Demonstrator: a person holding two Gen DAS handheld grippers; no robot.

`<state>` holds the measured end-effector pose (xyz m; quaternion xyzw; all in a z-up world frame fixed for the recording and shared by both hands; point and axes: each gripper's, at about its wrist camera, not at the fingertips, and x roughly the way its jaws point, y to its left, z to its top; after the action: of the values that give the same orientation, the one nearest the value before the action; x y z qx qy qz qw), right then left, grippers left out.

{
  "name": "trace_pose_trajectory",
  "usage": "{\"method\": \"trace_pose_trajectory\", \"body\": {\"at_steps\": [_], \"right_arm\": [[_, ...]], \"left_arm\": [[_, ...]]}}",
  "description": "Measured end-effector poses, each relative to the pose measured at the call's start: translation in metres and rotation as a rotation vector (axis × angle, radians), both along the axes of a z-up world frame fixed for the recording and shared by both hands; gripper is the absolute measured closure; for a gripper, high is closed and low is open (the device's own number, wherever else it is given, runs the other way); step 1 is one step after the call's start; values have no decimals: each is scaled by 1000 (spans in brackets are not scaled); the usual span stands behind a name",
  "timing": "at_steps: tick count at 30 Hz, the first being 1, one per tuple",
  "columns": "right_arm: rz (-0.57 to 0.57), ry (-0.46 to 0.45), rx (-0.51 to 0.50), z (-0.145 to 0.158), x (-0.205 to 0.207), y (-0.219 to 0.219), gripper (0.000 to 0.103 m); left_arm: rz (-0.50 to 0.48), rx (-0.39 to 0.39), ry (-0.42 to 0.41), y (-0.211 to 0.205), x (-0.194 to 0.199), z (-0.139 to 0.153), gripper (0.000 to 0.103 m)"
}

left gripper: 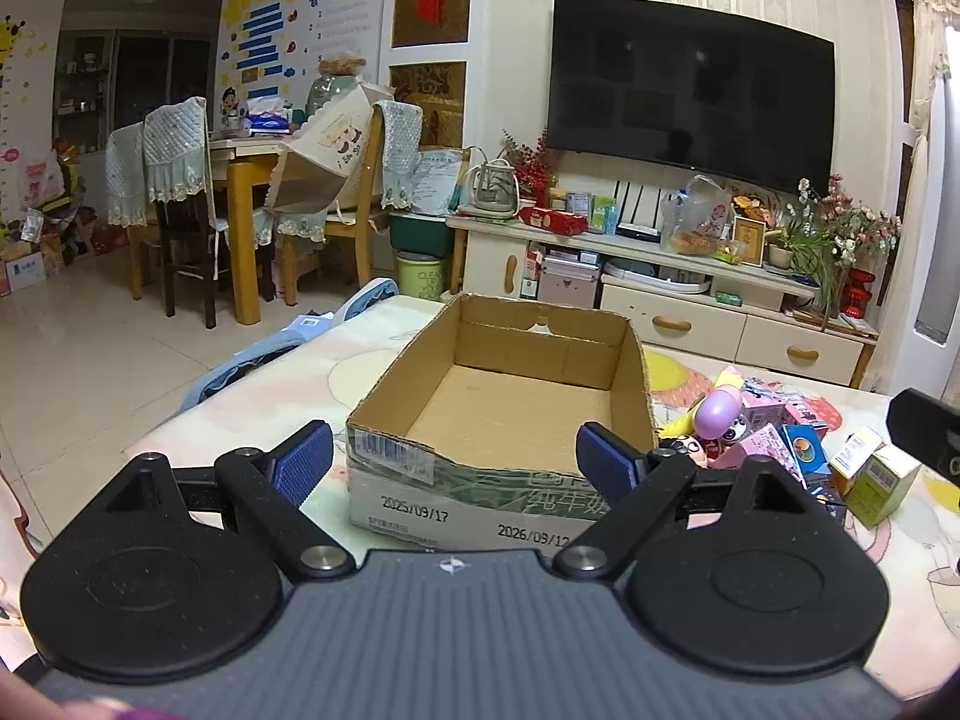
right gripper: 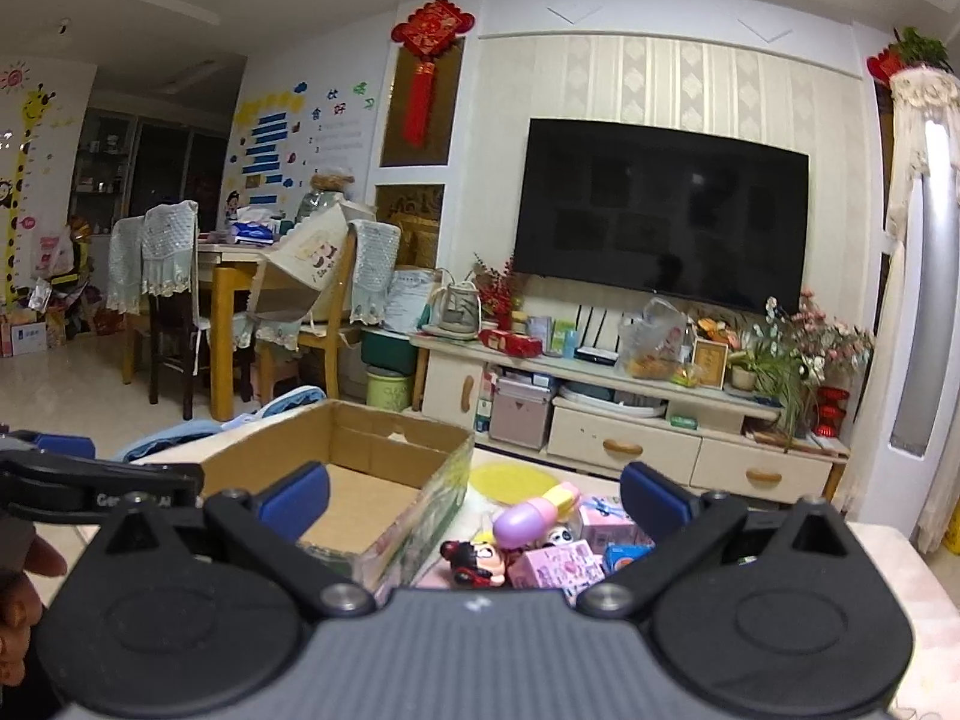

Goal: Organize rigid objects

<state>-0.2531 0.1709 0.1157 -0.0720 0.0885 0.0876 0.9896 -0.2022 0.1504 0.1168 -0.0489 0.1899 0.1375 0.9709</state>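
Observation:
An empty open cardboard box point(left gripper: 510, 402) sits on the table in front of my left gripper point(left gripper: 459, 459), which is open and empty, its blue pads either side of the box's near wall. To the box's right lies a pile of small items: a purple egg toy point(left gripper: 717, 414), pink boxes point(left gripper: 759, 447), a blue box point(left gripper: 804, 447) and green-yellow cartons point(left gripper: 876, 474). My right gripper point(right gripper: 477, 501) is open and empty, above the pile: purple egg toy point(right gripper: 528, 522), cartoon figure point(right gripper: 477, 561), pink box point(right gripper: 558, 564). The box point(right gripper: 372, 480) is at its left.
The table point(left gripper: 288, 384) has a patterned cover; blue cloth point(left gripper: 252, 360) hangs over its far left edge. Beyond are a TV stand point(left gripper: 660, 282), a TV point(left gripper: 690, 96) and a dining table with chairs point(left gripper: 240, 192). The right gripper's body shows at right point(left gripper: 927, 429).

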Motion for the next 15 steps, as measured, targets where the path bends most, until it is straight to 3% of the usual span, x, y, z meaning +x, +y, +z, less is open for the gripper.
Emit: {"method": "trace_pose_trajectory", "body": {"at_steps": [7, 15], "right_arm": [[-41, 1, 13, -6, -3, -12, 1], [-224, 89, 47, -44, 13, -68, 1]], "left_arm": [[-59, 14, 4, -12, 19, -7, 0], [-274, 51, 73, -54, 33, -26, 0]]}}
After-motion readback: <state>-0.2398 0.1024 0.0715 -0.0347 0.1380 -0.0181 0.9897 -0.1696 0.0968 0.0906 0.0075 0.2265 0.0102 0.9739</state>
